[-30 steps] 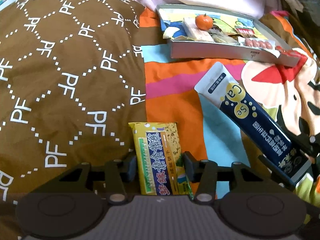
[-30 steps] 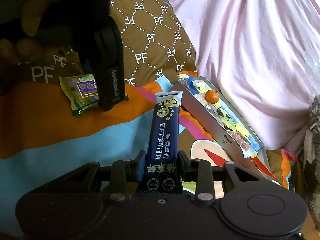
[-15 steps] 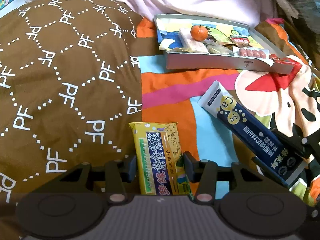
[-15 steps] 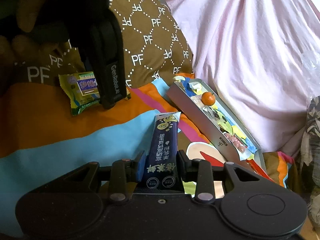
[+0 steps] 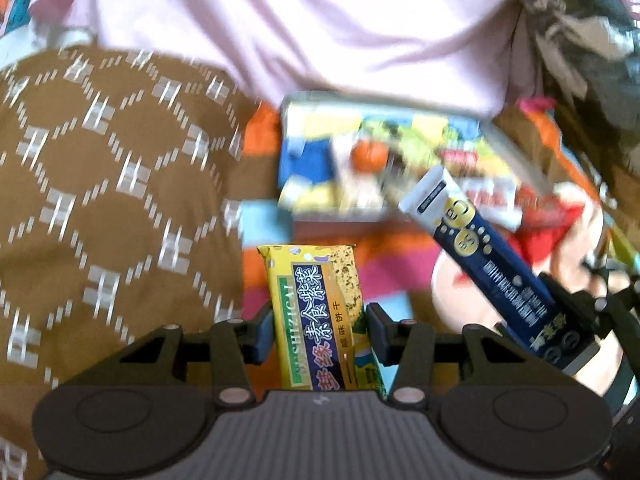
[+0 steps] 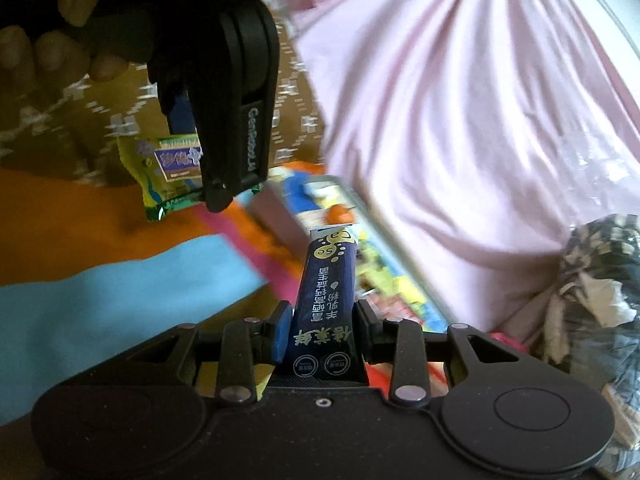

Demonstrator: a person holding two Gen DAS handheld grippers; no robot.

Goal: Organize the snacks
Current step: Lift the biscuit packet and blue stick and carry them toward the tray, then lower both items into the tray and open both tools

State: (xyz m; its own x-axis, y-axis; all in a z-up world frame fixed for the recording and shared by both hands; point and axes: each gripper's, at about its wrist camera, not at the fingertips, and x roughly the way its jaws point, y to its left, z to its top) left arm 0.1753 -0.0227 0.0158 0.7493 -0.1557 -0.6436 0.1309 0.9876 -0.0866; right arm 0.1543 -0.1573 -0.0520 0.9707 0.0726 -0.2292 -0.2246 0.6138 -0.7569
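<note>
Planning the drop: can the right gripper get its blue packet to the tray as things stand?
Probably yes. The right gripper holds the blue packet, whose tip already overlaps the tray; nothing visible between.

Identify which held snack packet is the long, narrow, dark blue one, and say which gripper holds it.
The blue stick packet, clamped in the right gripper. The left gripper holds a shorter, wider yellow cracker packet.

A bed covered by a brightly striped orange, pink and blue sheet is carrying everything. A brown quilt with white lettering is lying across its left side, a rumpled pale pink cloth along its far edge, and a shallow grey rectangular tray of snacks is sitting just before that cloth.
</note>
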